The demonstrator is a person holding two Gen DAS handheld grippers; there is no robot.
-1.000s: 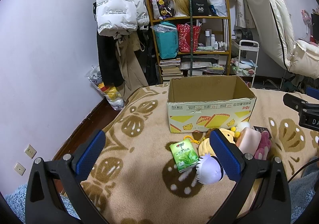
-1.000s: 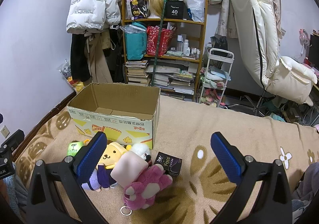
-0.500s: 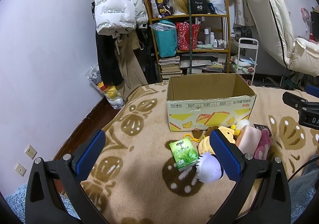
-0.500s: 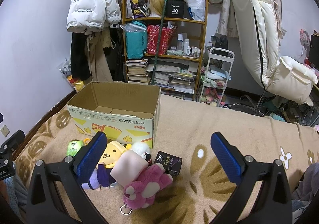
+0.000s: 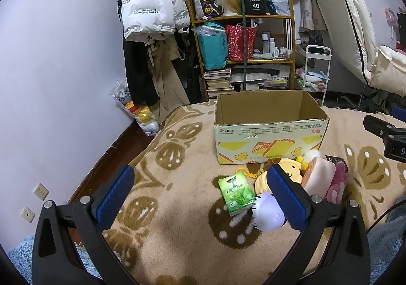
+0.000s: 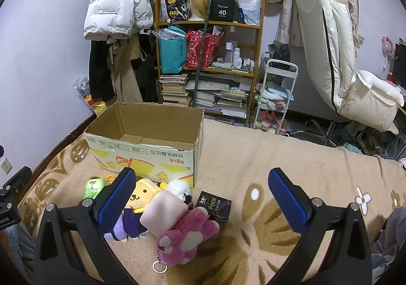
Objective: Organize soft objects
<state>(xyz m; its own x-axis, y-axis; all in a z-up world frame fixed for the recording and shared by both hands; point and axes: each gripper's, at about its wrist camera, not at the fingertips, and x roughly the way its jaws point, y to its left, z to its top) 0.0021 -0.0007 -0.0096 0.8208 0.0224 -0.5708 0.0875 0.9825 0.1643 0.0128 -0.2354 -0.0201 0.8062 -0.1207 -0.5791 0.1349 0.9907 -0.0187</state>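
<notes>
A small heap of soft toys lies on the beige patterned blanket [image 6: 279,153] just in front of the open, empty cardboard box [image 6: 152,155]: a yellow dog plush [image 6: 142,195], a pink cushion-like block [image 6: 162,214] leaning on it, a magenta bear plush [image 6: 190,231], and a purple-haired doll [image 5: 269,214] partly hidden behind a finger. A green tissue pack [image 5: 236,193] and a black "Face" carton [image 6: 215,206] flank them. The left gripper [image 5: 203,201] and right gripper [image 6: 203,201] both hover spread wide, holding nothing.
</notes>
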